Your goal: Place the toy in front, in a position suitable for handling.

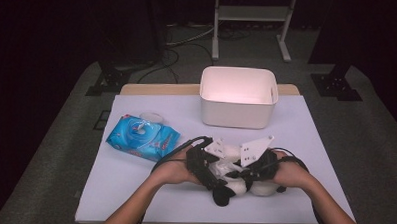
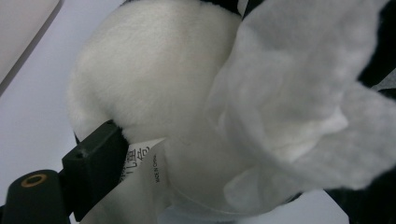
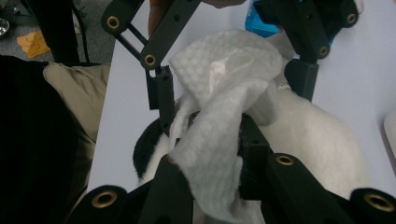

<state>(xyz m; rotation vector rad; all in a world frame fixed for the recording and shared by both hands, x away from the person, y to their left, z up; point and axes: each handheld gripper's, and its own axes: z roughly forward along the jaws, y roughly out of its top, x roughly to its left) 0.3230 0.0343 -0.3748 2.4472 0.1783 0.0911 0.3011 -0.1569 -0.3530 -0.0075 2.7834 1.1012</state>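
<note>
A black-and-white plush toy (image 1: 232, 186) lies on the white table (image 1: 133, 190) near the front edge. My left gripper (image 1: 212, 167) is shut on its white body (image 2: 154, 79), jaws wide apart; one finger (image 2: 95, 161) presses the fur beside a sewn label (image 2: 144, 163). My right gripper (image 3: 212, 154) is shut on a crumpled white wipe (image 3: 224, 93), which rests against the toy. In the right gripper view the left gripper's fingers (image 3: 161, 95) stand on either side of the toy, just beyond the wipe. In the high view the right gripper (image 1: 254, 166) meets the left one over the toy.
A blue pack of wipes (image 1: 143, 137) with its round lid flipped open lies at the table's left. A white bin (image 1: 238, 96) stands at the back middle. Beyond the table are cables (image 1: 173, 53) and a metal stand (image 1: 252, 14) on the floor.
</note>
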